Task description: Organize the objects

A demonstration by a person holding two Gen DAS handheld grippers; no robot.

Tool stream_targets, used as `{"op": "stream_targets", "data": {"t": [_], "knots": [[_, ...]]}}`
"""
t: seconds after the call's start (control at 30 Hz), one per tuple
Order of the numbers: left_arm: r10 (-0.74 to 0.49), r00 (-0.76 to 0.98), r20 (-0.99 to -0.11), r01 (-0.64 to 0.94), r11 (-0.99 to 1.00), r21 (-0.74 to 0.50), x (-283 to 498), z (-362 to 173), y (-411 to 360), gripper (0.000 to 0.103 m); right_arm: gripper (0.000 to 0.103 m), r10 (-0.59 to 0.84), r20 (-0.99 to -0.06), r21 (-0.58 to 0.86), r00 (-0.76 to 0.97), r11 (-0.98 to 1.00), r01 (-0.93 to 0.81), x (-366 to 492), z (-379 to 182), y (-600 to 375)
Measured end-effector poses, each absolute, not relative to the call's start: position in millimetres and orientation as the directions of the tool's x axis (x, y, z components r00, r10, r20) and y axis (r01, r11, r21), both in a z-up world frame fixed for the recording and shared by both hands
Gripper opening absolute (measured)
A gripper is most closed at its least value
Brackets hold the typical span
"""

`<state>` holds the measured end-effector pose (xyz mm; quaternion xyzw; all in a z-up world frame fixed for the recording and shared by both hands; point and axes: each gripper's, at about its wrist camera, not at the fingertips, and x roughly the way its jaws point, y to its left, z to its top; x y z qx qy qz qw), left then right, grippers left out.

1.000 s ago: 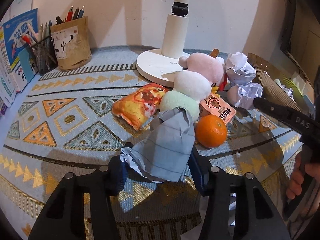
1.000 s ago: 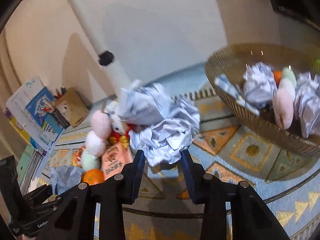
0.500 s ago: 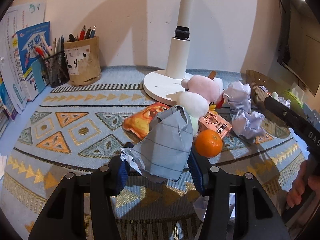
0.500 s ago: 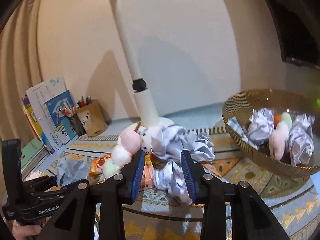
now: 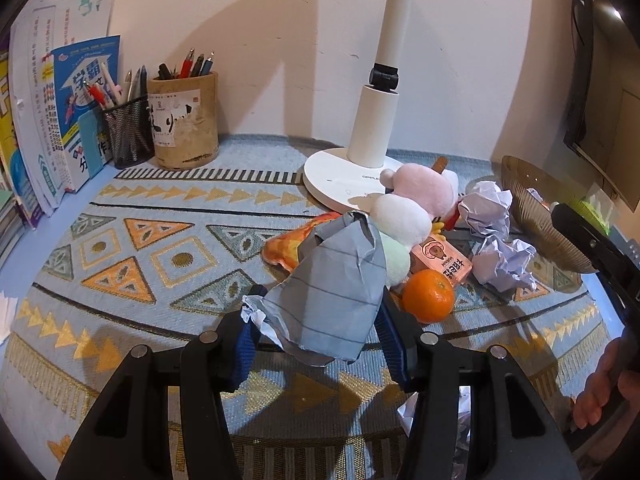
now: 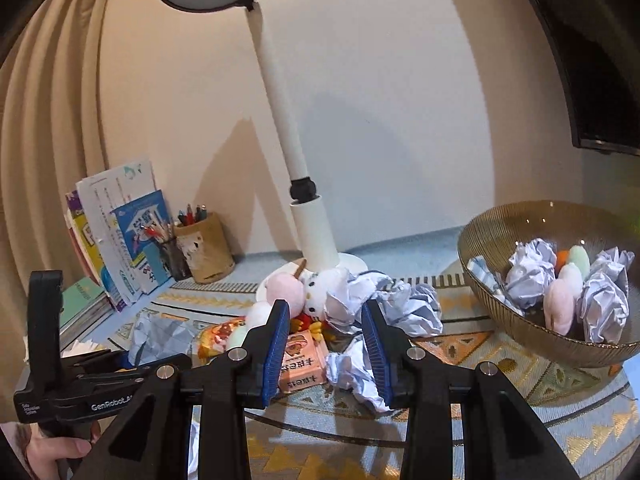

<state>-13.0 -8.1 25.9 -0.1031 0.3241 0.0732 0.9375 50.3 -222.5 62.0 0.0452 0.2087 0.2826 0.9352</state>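
My left gripper (image 5: 320, 332) is shut on a crumpled blue-grey lined paper (image 5: 332, 292), held above the patterned mat. Behind it lie an orange (image 5: 428, 296), a pink carton (image 5: 444, 264), a plush toy (image 5: 420, 188), a snack packet (image 5: 284, 244) and two paper balls (image 5: 504, 264). My right gripper (image 6: 326, 344) is open with nothing between its blue pads; it hovers above and short of a paper ball (image 6: 352, 376) on the mat. A brown bowl (image 6: 520, 332) at the right holds several paper balls and plush pieces.
A white lamp base (image 5: 340, 176) stands behind the pile. Two pen holders (image 5: 184, 120) and upright books (image 5: 68, 120) line the back left. The mat's left half is bare. A hand (image 5: 600, 392) grips the right tool at the lower right.
Both grippers have risen and drawn back from the pile. The left keeps hold of its paper. The right has backed away from the paper balls, which lie on the mat.
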Motion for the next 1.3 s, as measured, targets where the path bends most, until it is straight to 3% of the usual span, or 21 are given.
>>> {"op": "stream_targets", "data": {"t": [0.53, 1.3], "knots": [[0.095, 0.775, -0.625, -0.277, 0.94, -0.201, -16.4, 23.1, 10.1, 0.051, 0.037, 0.565, -0.354, 0.214, 0.745, 0.824, -0.524, 50.9, 62.0, -224.1], [0.117, 0.769, -0.629, -0.294, 0.938, -0.186, -16.2, 22.4, 9.5, 0.051, 0.037, 0.575, -0.355, 0.213, 0.737, 0.818, -0.534, 49.8, 61.8, -220.7]]}}
